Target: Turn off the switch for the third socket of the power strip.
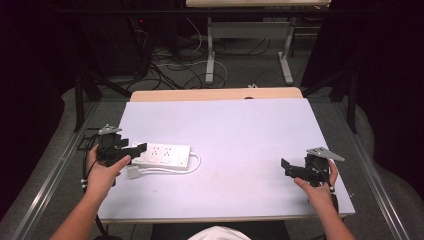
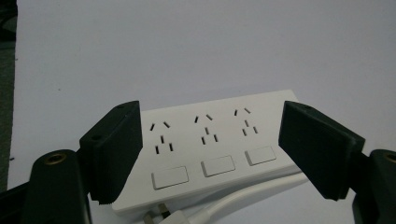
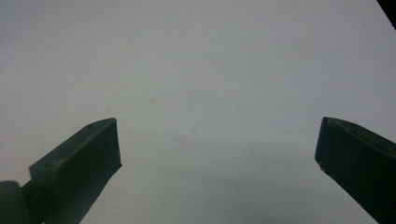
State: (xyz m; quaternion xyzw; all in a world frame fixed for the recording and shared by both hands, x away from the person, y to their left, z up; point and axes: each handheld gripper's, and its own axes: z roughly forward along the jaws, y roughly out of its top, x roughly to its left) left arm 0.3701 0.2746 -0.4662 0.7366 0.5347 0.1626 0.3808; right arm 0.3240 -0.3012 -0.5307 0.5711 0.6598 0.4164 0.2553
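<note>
1. Currently, the left gripper [image 1: 135, 148] is hovering at the left end of the white power strip [image 1: 162, 156], jaws open astride it, not pressing; centring them before closing looks wise.
2. Its cable [image 1: 192, 165] and plug [image 1: 134, 172] are lying alongside on the tabletop [image 1: 240, 130].
3. Well apart, the right gripper [image 1: 286, 167] is waiting open, empty.

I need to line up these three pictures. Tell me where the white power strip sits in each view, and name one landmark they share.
High view: the power strip lies at left of the table, by the left gripper.
Left gripper view: power strip low centre, between the open jaws.
Right gripper view: not in it.
Shared landmark: the pale table top.
</note>
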